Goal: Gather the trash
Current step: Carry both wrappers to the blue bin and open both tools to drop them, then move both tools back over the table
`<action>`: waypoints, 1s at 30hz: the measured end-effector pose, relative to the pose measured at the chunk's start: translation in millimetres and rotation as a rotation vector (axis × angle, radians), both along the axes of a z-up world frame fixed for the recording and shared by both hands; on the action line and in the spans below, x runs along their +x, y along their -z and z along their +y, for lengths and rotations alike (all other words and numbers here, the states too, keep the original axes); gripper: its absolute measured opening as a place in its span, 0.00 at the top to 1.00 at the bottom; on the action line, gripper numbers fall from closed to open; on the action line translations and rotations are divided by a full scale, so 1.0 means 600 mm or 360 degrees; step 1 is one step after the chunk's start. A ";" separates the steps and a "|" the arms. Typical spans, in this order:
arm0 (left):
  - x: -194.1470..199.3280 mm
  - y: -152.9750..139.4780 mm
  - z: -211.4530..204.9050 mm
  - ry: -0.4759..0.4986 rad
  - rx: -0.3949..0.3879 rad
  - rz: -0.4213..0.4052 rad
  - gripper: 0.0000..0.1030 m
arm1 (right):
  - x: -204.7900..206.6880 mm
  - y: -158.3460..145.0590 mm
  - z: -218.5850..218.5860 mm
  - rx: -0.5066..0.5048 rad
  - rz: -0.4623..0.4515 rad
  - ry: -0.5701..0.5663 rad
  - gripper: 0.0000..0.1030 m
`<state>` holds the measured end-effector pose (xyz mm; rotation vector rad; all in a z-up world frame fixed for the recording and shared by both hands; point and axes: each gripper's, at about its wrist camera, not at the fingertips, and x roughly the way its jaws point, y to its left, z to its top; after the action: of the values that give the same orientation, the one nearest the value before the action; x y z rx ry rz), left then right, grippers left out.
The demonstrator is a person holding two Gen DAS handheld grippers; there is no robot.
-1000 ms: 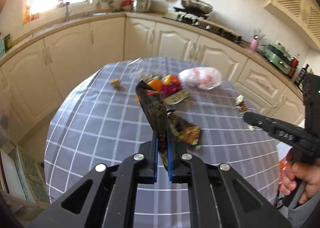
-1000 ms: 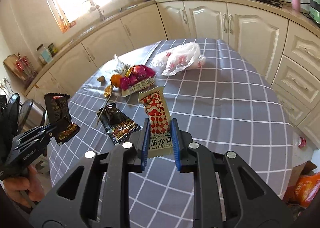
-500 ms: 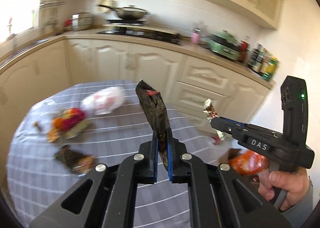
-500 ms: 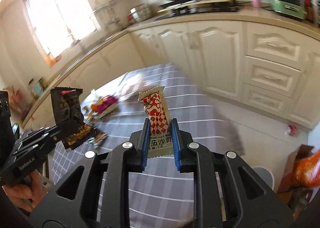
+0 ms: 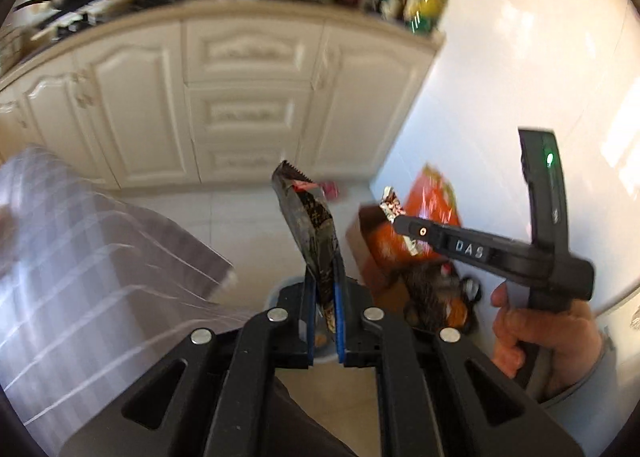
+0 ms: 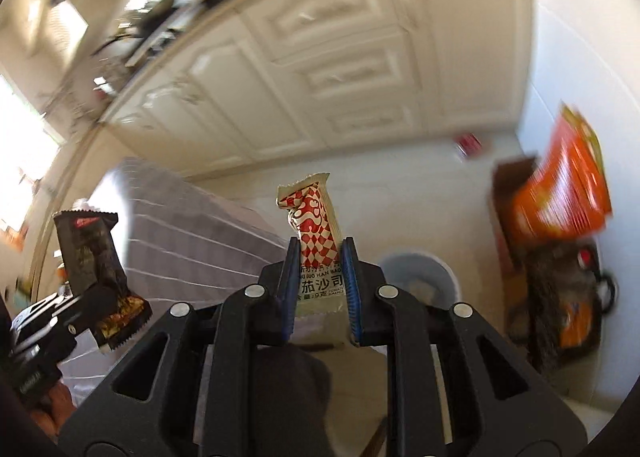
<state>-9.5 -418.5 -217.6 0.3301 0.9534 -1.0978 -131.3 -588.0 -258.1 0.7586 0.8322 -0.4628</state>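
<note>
My left gripper (image 5: 323,289) is shut on a dark snack wrapper (image 5: 310,229) that stands up from its pads; the wrapper also shows at the left of the right wrist view (image 6: 96,257). My right gripper (image 6: 320,253) is shut on a red-and-white checked sauce packet (image 6: 314,229); its tip and the packet (image 5: 394,207) show in the left wrist view. A grey round trash bin (image 6: 424,277) stands on the floor just beyond and right of the right gripper, and is mostly hidden behind the left gripper (image 5: 276,297). Both views are blurred.
The table with a grey checked cloth (image 5: 80,257) lies to the left, its edge close by (image 6: 192,233). A cardboard box with orange bags (image 6: 560,193) stands at the right by the white wall. Cream cabinets (image 5: 248,97) run behind across the tiled floor.
Both grippers have swung right, away from the table and the trash on it, toward the floor by the wall. The bin and cardboard box have come into view. Both grips are unchanged.
</note>
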 end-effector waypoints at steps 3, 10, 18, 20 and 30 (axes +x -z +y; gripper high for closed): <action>-0.007 0.063 -0.050 0.0062 0.0122 0.0091 0.93 | -0.008 0.055 -0.023 0.0100 0.0068 0.0031 0.80; -0.002 0.177 -0.138 0.0149 0.0364 0.0212 0.92 | -0.002 0.142 -0.053 0.0282 0.0144 0.0034 0.76; 0.036 0.195 -0.135 -0.0019 0.0395 0.0192 0.16 | -0.014 0.164 -0.074 0.0318 0.0177 0.0154 0.12; 0.040 0.185 -0.128 -0.0047 0.0387 0.0158 0.15 | -0.017 0.162 -0.072 0.0291 0.0193 0.0177 0.06; 0.033 0.106 -0.088 -0.0144 0.0263 -0.0070 0.06 | -0.011 0.129 -0.055 0.0200 0.0190 0.0182 0.05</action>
<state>10.1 -471.4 -281.0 0.4404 1.0127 -0.9279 -137.7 -621.0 -335.6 0.9046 0.9392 -0.5662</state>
